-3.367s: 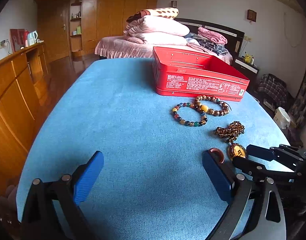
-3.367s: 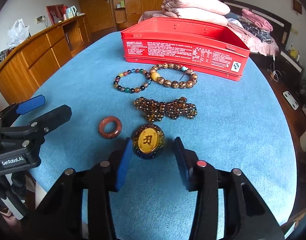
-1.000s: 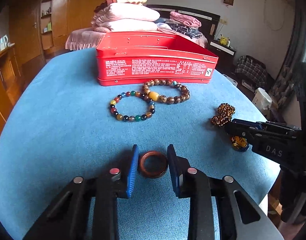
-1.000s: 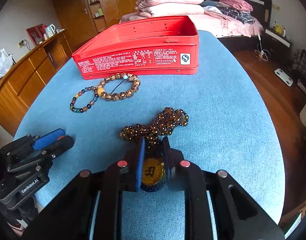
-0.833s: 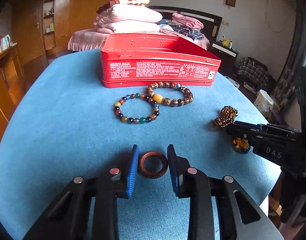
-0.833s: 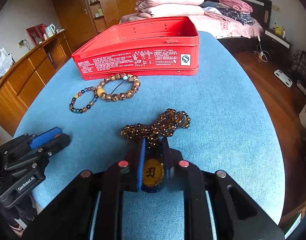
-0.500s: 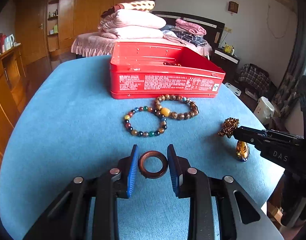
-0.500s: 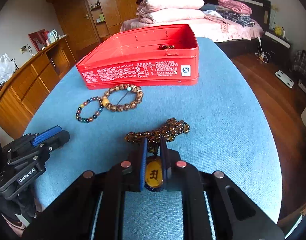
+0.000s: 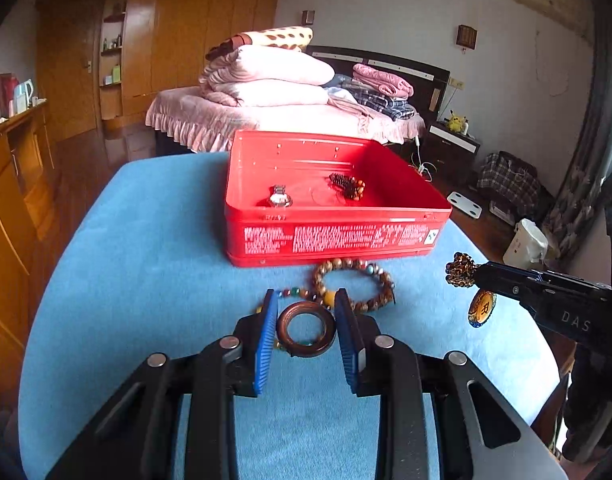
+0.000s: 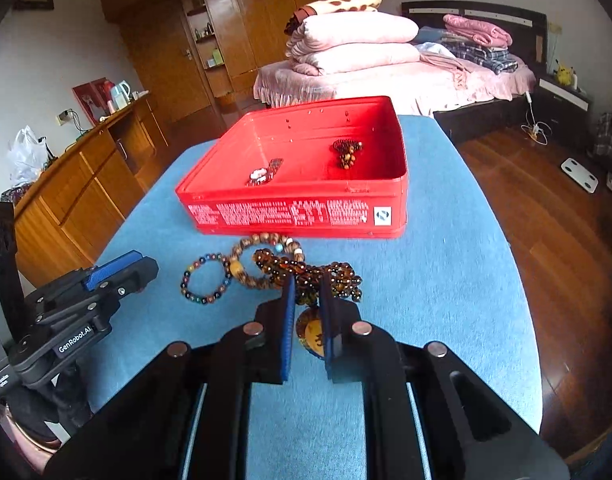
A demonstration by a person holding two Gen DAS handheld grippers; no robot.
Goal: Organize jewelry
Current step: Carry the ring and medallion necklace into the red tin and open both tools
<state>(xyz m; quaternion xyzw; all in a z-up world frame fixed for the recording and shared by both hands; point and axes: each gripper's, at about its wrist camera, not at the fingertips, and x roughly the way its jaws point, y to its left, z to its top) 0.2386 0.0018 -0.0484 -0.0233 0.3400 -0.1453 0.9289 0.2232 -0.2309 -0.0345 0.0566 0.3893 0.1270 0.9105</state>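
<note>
Gripping ring (image 9: 306,329) flat, left tongs (image 9: 306,334); right tongs (image 10: 306,312) pinching pendant (image 10: 314,338) edge-on.

Two bracelets (image 9: 352,282) lie before the open-topped red tin (image 9: 334,236), its middle floor bare.

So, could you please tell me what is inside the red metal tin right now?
Inside the red metal tin lie a silver wristwatch and a brown beaded bracelet; its near wall hides the front floor strip.

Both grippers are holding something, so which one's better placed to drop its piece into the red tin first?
Left, probably. The left gripper faces the tin squarely with the ring; the right gripper trails a necklace.
</note>
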